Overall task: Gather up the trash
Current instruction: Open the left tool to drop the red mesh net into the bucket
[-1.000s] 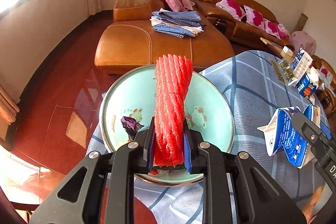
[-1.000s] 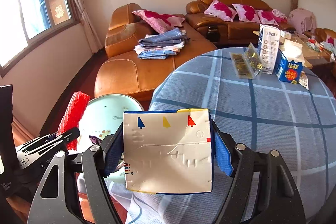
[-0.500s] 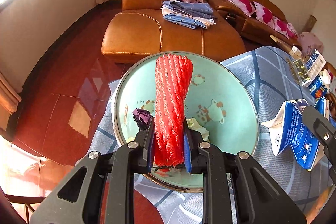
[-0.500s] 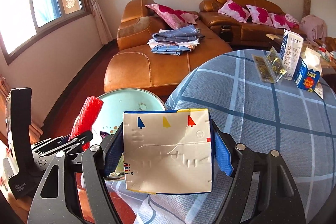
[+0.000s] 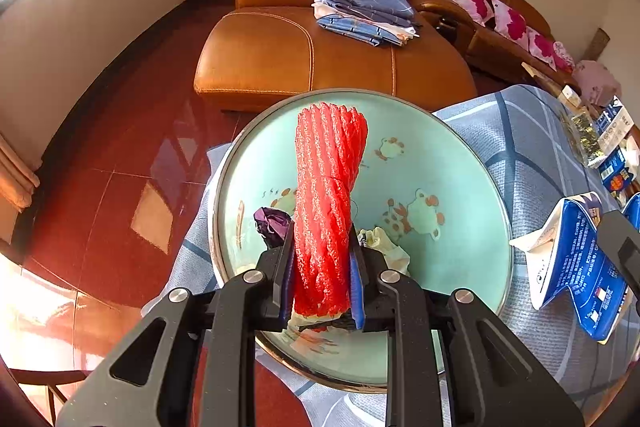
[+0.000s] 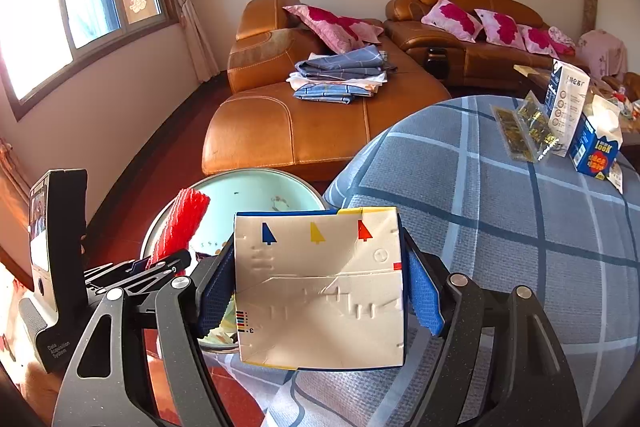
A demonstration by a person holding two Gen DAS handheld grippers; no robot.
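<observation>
From the left wrist view, the left gripper [image 5: 322,281] is clenched on a red foam fruit net [image 5: 329,203], which stands up between the blue-padded fingers and leans out over a pale green enamel basin [image 5: 472,187]. The basin sits at the edge of the blue checked tablecloth [image 5: 516,143] and already holds a crumpled purple wrapper [image 5: 271,221] and a scrap of pale paper [image 5: 384,245], both lying just beside the fingertips. At the right edge a flattened blue-and-white milk carton [image 5: 576,267] shows, carried by the other tool. To my eye the net is well placed for dropping: it hangs above the basin's near half, so a plain opening of the jaws should do. Foam net is light and springy and may cling to the pads, so I would tip the fingers down a little toward the basin floor before letting go.

From the right wrist view, the right gripper [image 6: 320,297] grasps the milk carton [image 6: 320,287] across its width, its white base facing the camera, above the table's edge beside the basin [image 6: 248,187]. The carton is not yet over the bowl; it needs carrying leftwards past the rim, clear of the left gripper [image 6: 160,265], before release. A brown leather sofa [image 6: 288,131] stands beyond.
</observation>
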